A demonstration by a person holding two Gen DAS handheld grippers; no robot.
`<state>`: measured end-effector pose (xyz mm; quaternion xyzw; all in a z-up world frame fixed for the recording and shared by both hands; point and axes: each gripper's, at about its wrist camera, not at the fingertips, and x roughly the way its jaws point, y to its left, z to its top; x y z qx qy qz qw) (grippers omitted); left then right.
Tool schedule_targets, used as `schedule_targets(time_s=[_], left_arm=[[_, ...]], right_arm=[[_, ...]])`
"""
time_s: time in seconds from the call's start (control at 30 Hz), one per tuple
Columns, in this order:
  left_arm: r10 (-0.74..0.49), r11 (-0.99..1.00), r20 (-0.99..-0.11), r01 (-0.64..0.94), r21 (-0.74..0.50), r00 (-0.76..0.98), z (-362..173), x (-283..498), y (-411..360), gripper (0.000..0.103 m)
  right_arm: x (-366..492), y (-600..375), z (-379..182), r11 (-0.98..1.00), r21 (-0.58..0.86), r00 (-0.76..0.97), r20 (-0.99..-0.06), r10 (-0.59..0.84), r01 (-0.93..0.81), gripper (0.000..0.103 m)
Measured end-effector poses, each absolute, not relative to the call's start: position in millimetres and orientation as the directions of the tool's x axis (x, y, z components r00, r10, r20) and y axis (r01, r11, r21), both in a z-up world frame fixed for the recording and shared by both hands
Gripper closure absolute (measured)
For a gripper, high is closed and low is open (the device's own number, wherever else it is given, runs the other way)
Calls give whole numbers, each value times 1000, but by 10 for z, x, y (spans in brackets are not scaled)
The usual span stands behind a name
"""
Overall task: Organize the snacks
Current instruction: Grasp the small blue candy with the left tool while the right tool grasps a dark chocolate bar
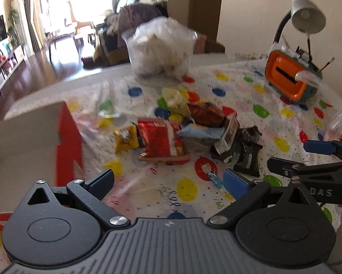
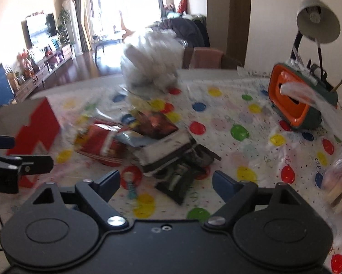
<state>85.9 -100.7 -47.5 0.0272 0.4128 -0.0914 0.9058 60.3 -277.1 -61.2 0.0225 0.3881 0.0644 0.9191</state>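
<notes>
Task barely begun, by the look of it. Snack pile [image 1: 184, 134] sits loose mid-table on the dotted cloth [image 1: 250, 91], nothing sorted yet. Red box [image 1: 68, 141] at 9 o'clock of the pile, inside not visible. Left gripper [image 1: 177, 180] spread, empty. Right gripper [image 2: 166, 180] spread, empty, dark packets [image 2: 184, 171] just past its fingertips at 12 o'clock. All the snacks are left to move.

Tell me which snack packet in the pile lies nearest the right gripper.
The black packet, at the pile's near edge just ahead of the right gripper; the red packet lies farther left.
</notes>
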Motion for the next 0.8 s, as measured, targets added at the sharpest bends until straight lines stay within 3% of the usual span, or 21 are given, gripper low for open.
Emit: schedule_targets(time_s=[0.3, 0.47, 0.8], left_arm=[[-94, 986, -836, 164, -5, 540, -972, 1280, -1425, 12], [-87, 992, -881, 117, -36, 464, -1179, 1485, -1513, 12], [-101, 990, -923, 132, -55, 372, -1411, 1653, -1735, 34]], right_arm=[[1184, -3013, -1061, 988, 143, 574, -804, 153, -63, 22], [1443, -3075, -1274, 980, 199, 485, -855, 183, -20, 25], [1613, -3037, -1409, 974, 227, 429, -879, 208, -8, 33]])
